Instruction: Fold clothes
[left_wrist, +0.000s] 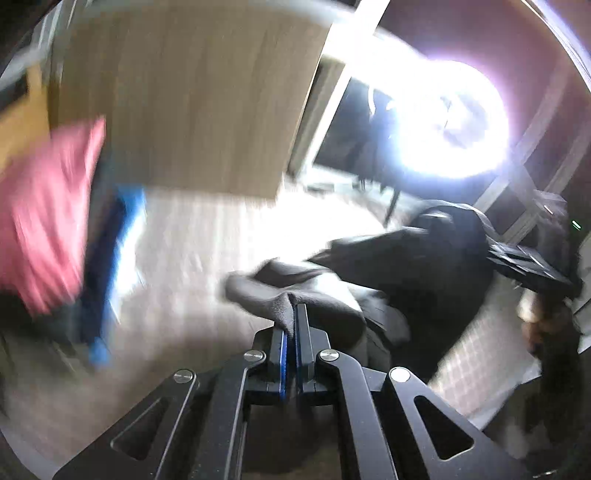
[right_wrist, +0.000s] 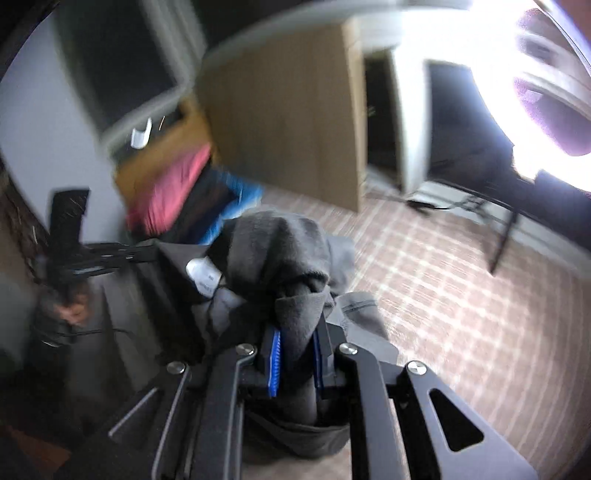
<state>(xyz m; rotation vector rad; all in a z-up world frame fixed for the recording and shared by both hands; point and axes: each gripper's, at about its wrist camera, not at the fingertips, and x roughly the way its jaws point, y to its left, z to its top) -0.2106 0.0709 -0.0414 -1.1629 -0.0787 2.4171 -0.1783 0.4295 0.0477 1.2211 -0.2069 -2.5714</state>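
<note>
A dark grey garment (left_wrist: 424, 258) hangs in the air between my two grippers, above a checked carpet. My left gripper (left_wrist: 293, 321) is shut on an edge of its cloth, which bunches over the fingertips. My right gripper (right_wrist: 297, 332) is shut on a thick fold of the same grey garment (right_wrist: 280, 243), with a white label (right_wrist: 205, 275) showing to the left. The right gripper and the hand that holds it show at the right of the left wrist view (left_wrist: 532, 266). The left gripper shows at the left of the right wrist view (right_wrist: 96, 258). Both views are motion-blurred.
A pile of pink (left_wrist: 44, 218) and blue (left_wrist: 125, 229) clothes lies at the left; it also shows in the right wrist view (right_wrist: 173, 188). A wooden cabinet (left_wrist: 192, 96) stands behind. A dark chair (right_wrist: 498, 206) stands on the carpet (right_wrist: 461, 295) below a glaring window (left_wrist: 450, 118).
</note>
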